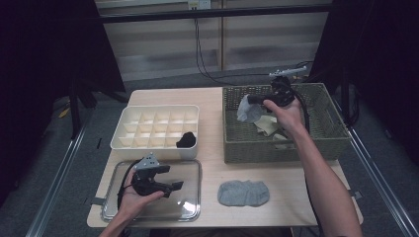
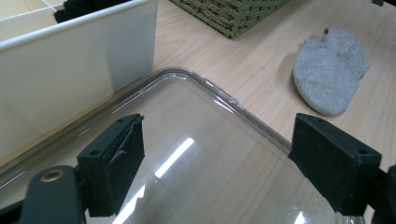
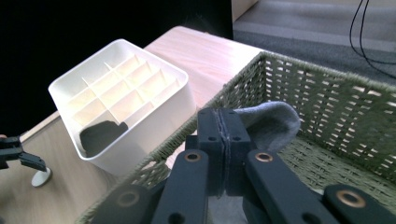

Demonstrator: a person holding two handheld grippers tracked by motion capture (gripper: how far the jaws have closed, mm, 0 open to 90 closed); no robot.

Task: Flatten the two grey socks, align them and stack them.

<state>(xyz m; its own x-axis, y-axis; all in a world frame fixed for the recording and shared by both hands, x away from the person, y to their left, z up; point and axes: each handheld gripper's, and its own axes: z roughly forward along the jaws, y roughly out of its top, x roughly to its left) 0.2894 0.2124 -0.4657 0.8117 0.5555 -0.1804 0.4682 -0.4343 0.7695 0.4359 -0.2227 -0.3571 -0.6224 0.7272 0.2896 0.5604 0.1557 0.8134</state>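
Right gripper view puts you closest to the work: your right hand-held gripper (image 3: 223, 140) has its jaws pressed together on a grey sock (image 3: 273, 125), the cloth pinched between the pads and bulging out just beyond them, with the wicker basket (image 3: 327, 93) under and around it. From the high view the same sock (image 1: 248, 109) hangs from that hand-held gripper (image 1: 257, 100) above the basket's inside, so you look to be mid-lift, pulling one sock out of the pile. Farther out from those jaws, to their left, sits the white divider box (image 3: 122, 100), one cell already filled with a dark sock (image 3: 100, 135). Next you likely need to carry the sock clear over the basket rim toward the desk (image 1: 212, 163), near the flat grey sock (image 1: 244, 192). Your left hand-held gripper (image 2: 215, 158) waits with jaws wide apart over the clear lid (image 2: 201, 154), holding nothing.
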